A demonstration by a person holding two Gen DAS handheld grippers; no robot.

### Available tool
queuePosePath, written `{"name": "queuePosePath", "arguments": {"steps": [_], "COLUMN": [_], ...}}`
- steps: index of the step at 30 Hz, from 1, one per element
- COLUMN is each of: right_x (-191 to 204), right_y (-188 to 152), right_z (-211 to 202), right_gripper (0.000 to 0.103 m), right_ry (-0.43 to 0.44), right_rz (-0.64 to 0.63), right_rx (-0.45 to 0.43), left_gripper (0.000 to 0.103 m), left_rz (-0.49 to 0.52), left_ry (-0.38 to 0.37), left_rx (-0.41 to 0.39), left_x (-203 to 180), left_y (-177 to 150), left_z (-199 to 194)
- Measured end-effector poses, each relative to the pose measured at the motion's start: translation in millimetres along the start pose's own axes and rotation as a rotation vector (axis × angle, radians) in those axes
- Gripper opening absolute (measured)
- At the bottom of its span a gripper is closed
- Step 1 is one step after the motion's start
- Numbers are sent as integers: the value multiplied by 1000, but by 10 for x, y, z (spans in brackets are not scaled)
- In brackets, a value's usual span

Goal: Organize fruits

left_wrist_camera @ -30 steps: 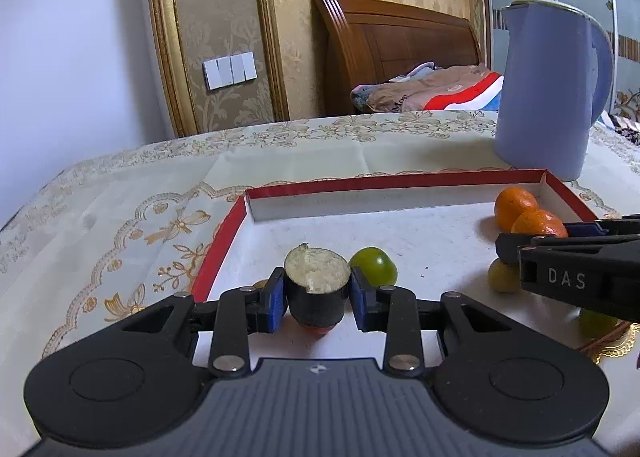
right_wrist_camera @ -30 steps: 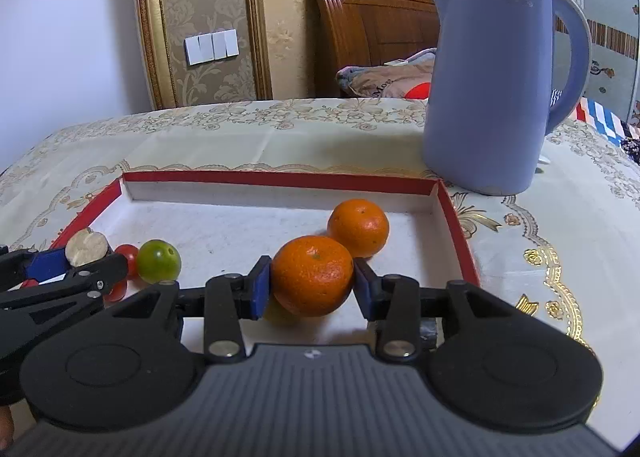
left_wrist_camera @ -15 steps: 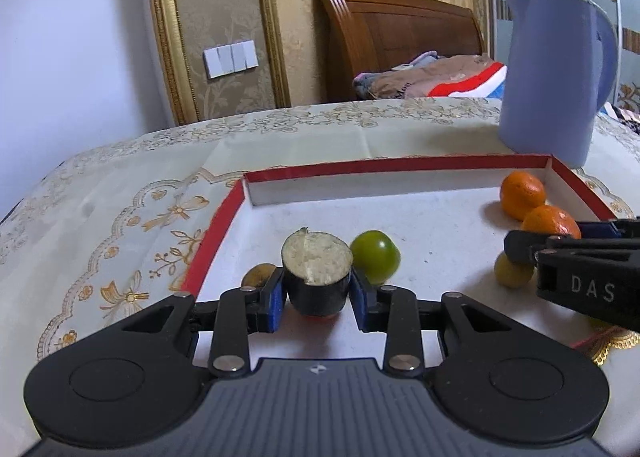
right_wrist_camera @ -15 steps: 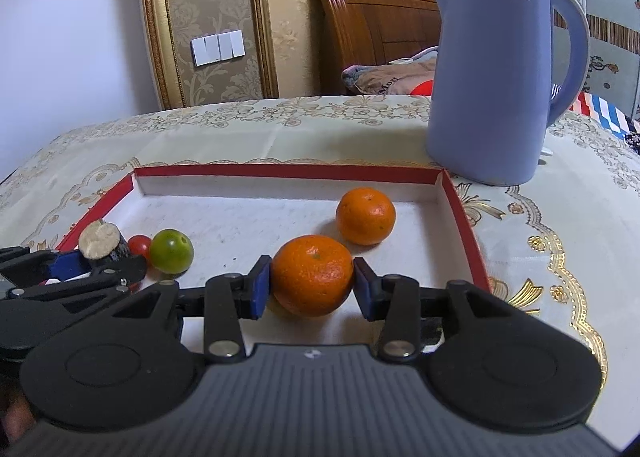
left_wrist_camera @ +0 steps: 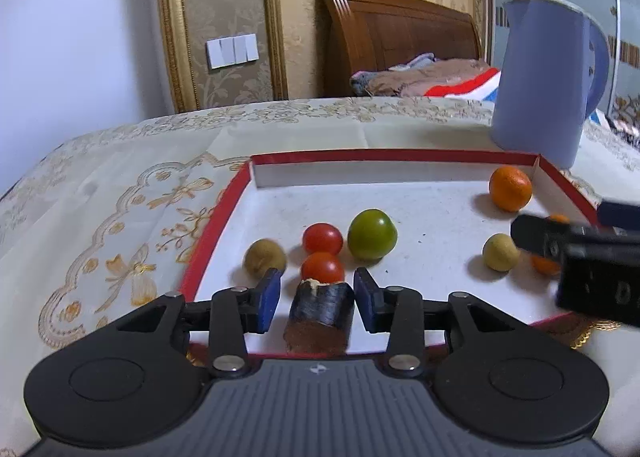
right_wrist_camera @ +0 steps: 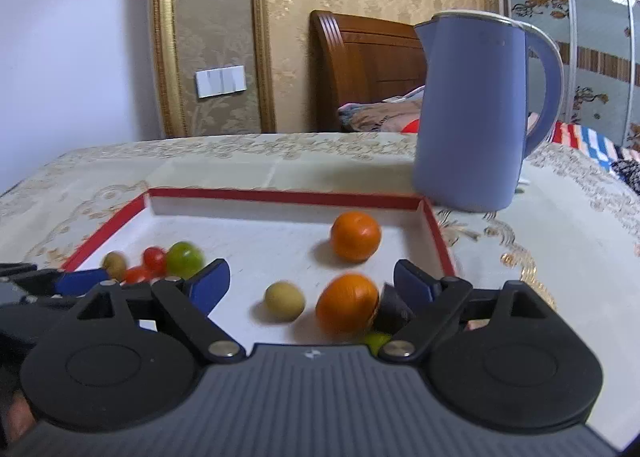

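Both grippers stand spread and hold nothing. The left gripper (left_wrist_camera: 315,299) has its blue pads apart on either side of a dark-skinned cut piece (left_wrist_camera: 320,311), perhaps eggplant, which stands on end low in the centre of the left view, just inside the near rim of the red-edged tray (left_wrist_camera: 208,241). The right gripper (right_wrist_camera: 312,283) is wide open around a tangerine (right_wrist_camera: 347,308) lying on the tray floor, low and right of centre in the right view. The cut piece looks tall for its footprint, so I judge that a pad brushing it on withdrawal could topple it toward the two cherry tomatoes (left_wrist_camera: 322,237) and the green fruit (left_wrist_camera: 372,233) just behind. The tangerine appears blurred, so it may be rolling; it could knock the small yellowish fruit (right_wrist_camera: 284,301) beside it, or bump the dark piece (right_wrist_camera: 394,309) touching its right side. A second tangerine (right_wrist_camera: 355,236) sits farther back, well clear. The blue kettle (right_wrist_camera: 476,113) stands outside the tray's far right corner.
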State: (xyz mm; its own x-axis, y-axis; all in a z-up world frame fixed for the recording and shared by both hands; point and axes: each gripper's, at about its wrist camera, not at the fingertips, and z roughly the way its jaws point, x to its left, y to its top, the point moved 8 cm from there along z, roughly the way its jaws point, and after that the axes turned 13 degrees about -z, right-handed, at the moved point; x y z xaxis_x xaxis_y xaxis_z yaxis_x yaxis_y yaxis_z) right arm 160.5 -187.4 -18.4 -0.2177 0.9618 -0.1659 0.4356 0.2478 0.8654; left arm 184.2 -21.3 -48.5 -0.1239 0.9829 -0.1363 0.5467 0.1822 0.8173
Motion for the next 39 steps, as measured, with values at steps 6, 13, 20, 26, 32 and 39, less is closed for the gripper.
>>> {"name": "queuePosePath", "arguments": {"steps": [6,13,20,26,32,39], "right_x": [-19,-41,77,104,70,56], "right_y": [-95,-290,-491,-558,-606,-636], "right_z": [-190,-386,-504,-518,-462,-412], "right_gripper": [91,91,91,98,98,100], "right_ry": [22,42,67,57,61,73], "right_rz": [54,74,37,30,58,79], "right_rx": [-21,-6,44,60,87,111], "left_gripper": [45,49,50,50,50,50], "left_rz": [-18,-38,-29,2,29,21], "left_ry": [-5,-26,-65,-53,-57,-67], "left_rx": [-22,-74,-51,5,45,80], "left_x": [83,160,165,138,116,139], "left_y": [-85,-162,-315,-419,-500,-541], "left_z": [-210,-544,-719,-640,-587,-551]}}
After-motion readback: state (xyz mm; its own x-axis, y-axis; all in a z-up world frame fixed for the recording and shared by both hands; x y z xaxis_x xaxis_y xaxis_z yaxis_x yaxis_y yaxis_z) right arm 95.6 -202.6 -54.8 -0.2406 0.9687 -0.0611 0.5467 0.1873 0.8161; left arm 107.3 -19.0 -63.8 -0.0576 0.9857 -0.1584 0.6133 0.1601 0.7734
